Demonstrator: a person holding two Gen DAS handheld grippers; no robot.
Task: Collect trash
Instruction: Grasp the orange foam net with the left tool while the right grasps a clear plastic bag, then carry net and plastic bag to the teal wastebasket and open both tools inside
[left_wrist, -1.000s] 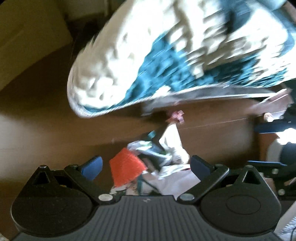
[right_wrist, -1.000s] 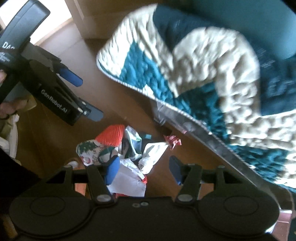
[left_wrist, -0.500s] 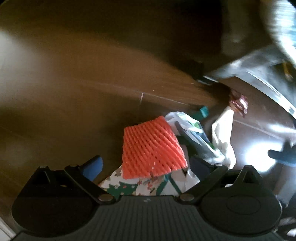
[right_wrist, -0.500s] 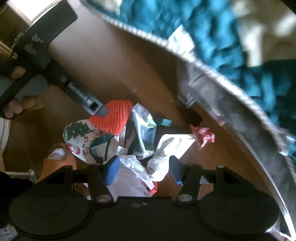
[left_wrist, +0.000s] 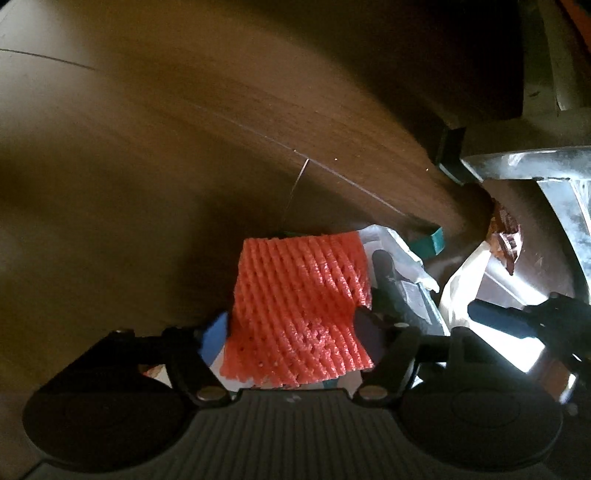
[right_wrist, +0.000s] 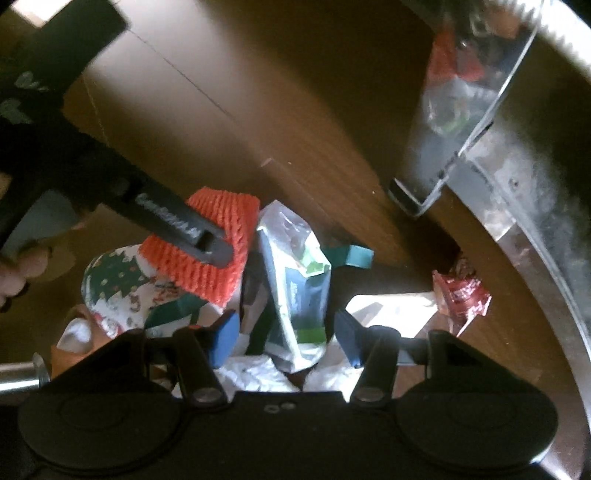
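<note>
Down low over wood floor (left_wrist: 147, 155): left gripper (left_wrist: 291, 332) clenched on orange foam net (left_wrist: 299, 302), atop trash pile. Right gripper (right_wrist: 282, 332) spread apart, straddling green-white plastic wrapper (right_wrist: 295, 280). Red candy wrapper (right_wrist: 461, 295) lies apart, near metal frame (right_wrist: 535, 236)

Only one print shows: pale lettering along the left gripper (right_wrist: 218, 251) arm (too blurred to read); the wrappers' print is illegible.
</note>
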